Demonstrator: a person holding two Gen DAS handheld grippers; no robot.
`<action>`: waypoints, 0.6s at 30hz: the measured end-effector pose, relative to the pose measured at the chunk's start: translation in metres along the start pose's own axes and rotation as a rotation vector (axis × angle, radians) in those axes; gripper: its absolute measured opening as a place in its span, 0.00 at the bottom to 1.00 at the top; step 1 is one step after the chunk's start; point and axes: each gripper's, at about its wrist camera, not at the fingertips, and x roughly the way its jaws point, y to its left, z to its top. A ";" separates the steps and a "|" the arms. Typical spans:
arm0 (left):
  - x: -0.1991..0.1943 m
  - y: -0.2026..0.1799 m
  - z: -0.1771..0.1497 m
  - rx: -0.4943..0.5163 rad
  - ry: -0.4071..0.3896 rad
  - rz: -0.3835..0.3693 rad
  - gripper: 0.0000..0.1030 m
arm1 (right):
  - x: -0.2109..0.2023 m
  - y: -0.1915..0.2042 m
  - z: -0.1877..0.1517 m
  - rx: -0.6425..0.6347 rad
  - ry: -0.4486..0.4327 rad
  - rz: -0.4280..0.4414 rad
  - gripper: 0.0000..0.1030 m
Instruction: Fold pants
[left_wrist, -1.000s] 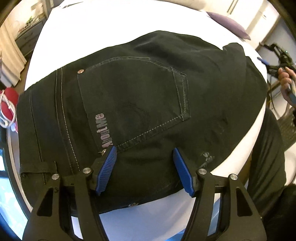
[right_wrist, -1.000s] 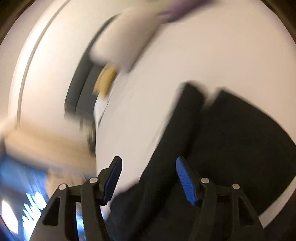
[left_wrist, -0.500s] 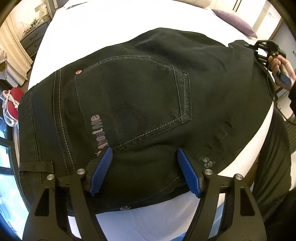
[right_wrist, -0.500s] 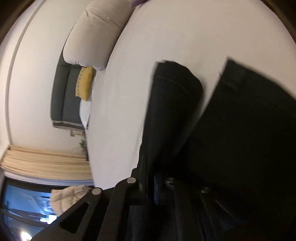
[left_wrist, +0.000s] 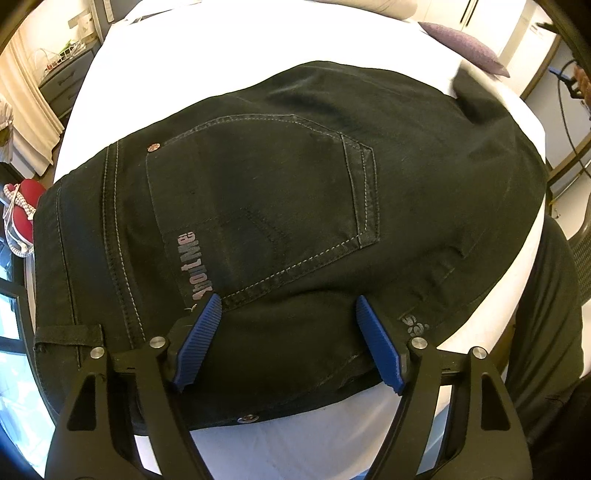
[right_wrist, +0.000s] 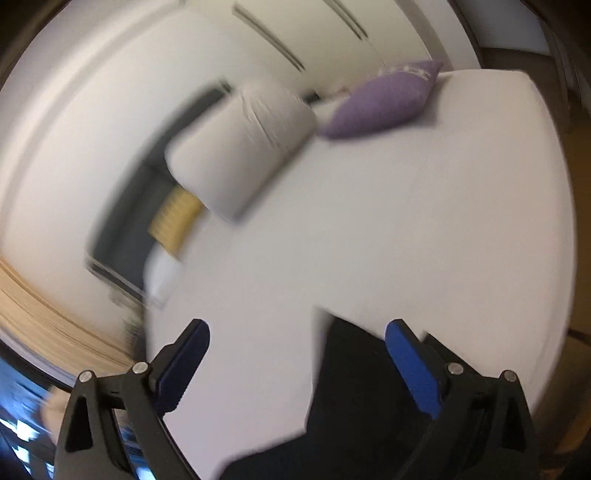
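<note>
Both tools stand apart, nothing clamped: our left tool (left_wrist: 288, 339) hovers over the pants (left_wrist: 280, 206), spread on the bed (left_wrist: 236, 51); right tool (right_wrist: 295, 363), jaws just opened, sits beyond the pants' far end. Next: smooth fabric, align edges w/ waistband before creasing.
</note>
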 end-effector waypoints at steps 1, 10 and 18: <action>0.000 0.000 -0.001 0.001 -0.001 0.000 0.72 | -0.003 -0.010 0.000 0.032 0.007 0.056 0.96; 0.002 -0.003 0.001 0.003 0.012 0.007 0.73 | 0.047 -0.119 -0.056 0.162 0.259 0.044 0.63; 0.006 -0.010 0.007 0.001 0.023 0.017 0.73 | 0.098 -0.169 -0.091 0.322 0.312 -0.004 0.63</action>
